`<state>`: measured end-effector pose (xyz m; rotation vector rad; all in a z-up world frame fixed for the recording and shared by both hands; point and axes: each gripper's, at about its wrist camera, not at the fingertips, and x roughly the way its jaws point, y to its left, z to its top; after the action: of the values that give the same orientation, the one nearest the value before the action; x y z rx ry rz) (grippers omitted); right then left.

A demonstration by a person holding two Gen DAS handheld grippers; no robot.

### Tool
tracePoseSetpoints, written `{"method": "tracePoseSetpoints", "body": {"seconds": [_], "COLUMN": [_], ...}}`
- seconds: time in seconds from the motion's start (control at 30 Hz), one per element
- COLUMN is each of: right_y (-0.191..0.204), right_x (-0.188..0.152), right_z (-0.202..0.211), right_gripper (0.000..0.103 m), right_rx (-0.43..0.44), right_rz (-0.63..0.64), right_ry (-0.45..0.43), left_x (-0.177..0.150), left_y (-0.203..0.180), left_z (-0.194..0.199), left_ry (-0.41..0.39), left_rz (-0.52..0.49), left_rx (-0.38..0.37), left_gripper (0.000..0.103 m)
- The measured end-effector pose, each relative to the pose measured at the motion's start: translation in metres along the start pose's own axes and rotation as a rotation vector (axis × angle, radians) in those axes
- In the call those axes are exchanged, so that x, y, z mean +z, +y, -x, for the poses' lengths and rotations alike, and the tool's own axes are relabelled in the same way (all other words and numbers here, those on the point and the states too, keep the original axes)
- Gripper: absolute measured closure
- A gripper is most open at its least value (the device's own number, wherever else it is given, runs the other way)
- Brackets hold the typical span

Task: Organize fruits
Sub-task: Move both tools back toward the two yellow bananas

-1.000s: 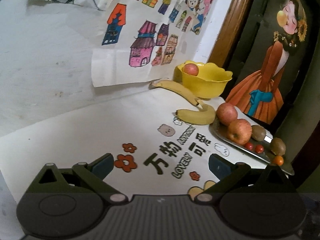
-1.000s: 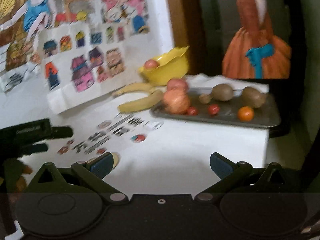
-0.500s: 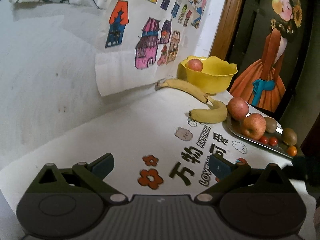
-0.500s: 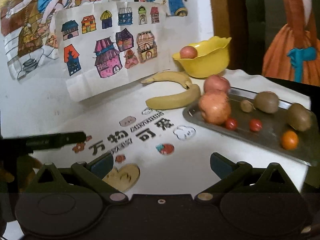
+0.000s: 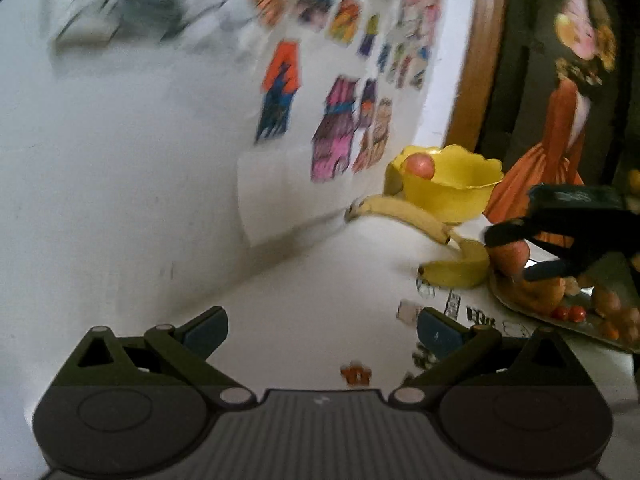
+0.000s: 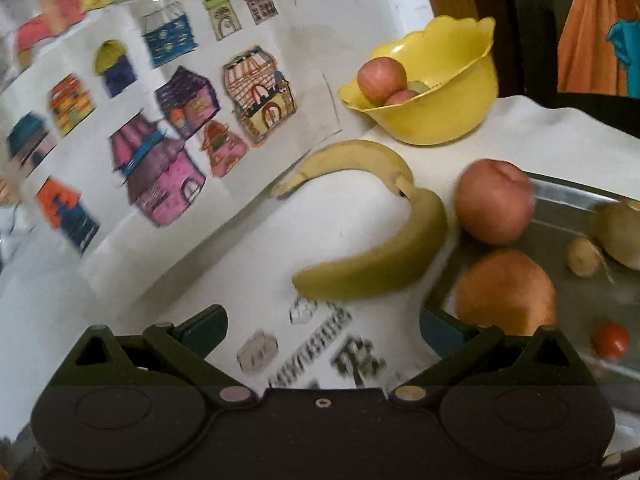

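Right wrist view: right gripper hangs low over the table, its 2 dark fingers with blue pads spread wide and holding nothing.
Left gripper: left gripper is likewise spread and empty, over bare cloth well short of the fruit.
Tablecloth: white tablecloth, smooth, printed with dark characters and small cartoon stickers.
Near apple: orange-red apple, round and matt, sits at the near corner of the tray, just beyond the right pad.
Tray: flat grey metal tray, shiny, with a low rim.
Tray contents: 2 apples, a small red cherry tomato, a pale nut-like piece and a fuzzy brown-green kiwi at the frame edge.
Far apple: pink-red apple at the tray's far left corner.
Bananas: 2 yellow curved bananas joined at the stem; near banana lies just left of the tray, far banana arcs toward the wall.
Bowl: glossy yellow plastic bowl with a scalloped rim, behind the bananas.
Bowl contents: 2 red apples and something pale, unclear.
Wall: paper sheet of coloured house drawings.
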<state>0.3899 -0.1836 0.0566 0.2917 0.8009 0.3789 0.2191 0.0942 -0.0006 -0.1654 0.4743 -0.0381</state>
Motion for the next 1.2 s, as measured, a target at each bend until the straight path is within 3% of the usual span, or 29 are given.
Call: {"method": "tracePoseSetpoints", "body": {"seconds": [0.1, 0.23, 0.4, 0.63, 0.77, 0.93, 1.2], "right_y": [-0.002, 0.000, 0.006, 0.013, 0.016, 0.020, 0.025], "right_x": [0.016, 0.031, 0.040, 0.049, 0.052, 0.053, 0.050], "right_z": [-0.020, -0.039, -0.058, -0.073, -0.081, -0.091, -0.097], "right_gripper": [0.006, 0.007, 0.009, 0.007, 0.007, 0.008, 0.021], "right_rx": [-0.039, -0.080, -0.110, -0.237, -0.300, -0.359, -0.422], "right_rz": [-0.065, -0.106, -0.121, -0.161, -0.141, -0.099, -0.021], "right_ry": [0.048, 0.073, 0.134, 0.178, 0.206, 0.221, 0.211], "left_x": [0.016, 0.024, 0.016, 0.010, 0.015, 0.025, 0.021], "left_y": [-0.007, -0.009, -0.003, 0.009, 0.004, -0.012, -0.015], "left_z": [-0.003, -0.003, -0.004, 0.000, -0.001, -0.006, -0.006], "left_ry": [-0.036, -0.063, -0.042, -0.032, -0.036, -0.064, -0.053], "left_rz": [-0.062, -0.067, -0.034, 0.006, 0.004, -0.080, -0.055], "left_rx": [0.010, -0.006, -0.013, -0.001, -0.002, -0.029, -0.048], "left_gripper": [0.000, 0.000, 0.000, 0.000, 0.000, 0.000, 0.000]}}
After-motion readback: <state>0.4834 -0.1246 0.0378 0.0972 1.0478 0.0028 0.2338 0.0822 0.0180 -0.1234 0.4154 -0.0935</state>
